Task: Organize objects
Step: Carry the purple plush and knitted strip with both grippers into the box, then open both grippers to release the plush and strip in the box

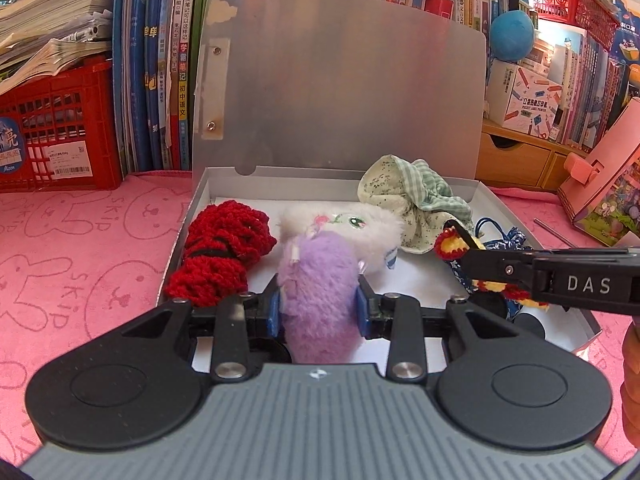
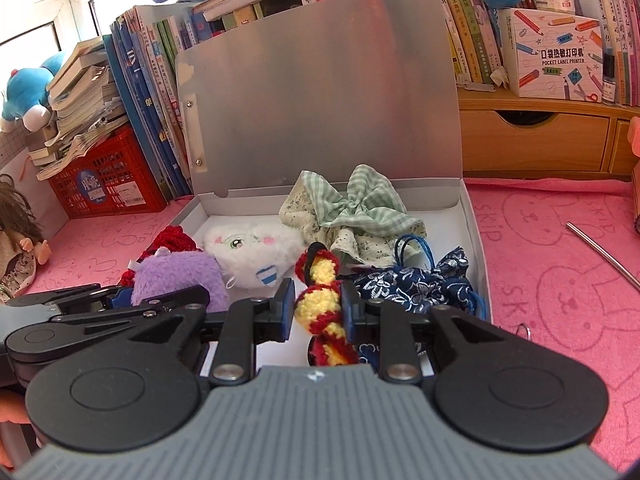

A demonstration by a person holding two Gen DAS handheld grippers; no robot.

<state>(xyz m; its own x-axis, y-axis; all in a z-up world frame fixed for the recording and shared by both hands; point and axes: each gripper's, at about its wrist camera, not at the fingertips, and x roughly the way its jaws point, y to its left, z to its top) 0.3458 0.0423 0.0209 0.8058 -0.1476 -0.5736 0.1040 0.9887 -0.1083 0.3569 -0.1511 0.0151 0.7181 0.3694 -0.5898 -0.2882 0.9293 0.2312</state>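
Over the open box point(image 1: 486, 196), purple plush point(image 1: 316, 292) between left hand-held gripper point(image 1: 319, 308) pads.

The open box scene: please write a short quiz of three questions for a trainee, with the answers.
1. True or false: the left gripper is shut on the purple plush.
2. What does the right gripper hold? A) the green checked cloth B) the yellow and red crochet piece C) the blue floral pouch
3. Fill in: the red knitted item lies at the ____ side of the box in the left wrist view.

Key: 1 true; 2 B, the yellow and red crochet piece; 3 left.
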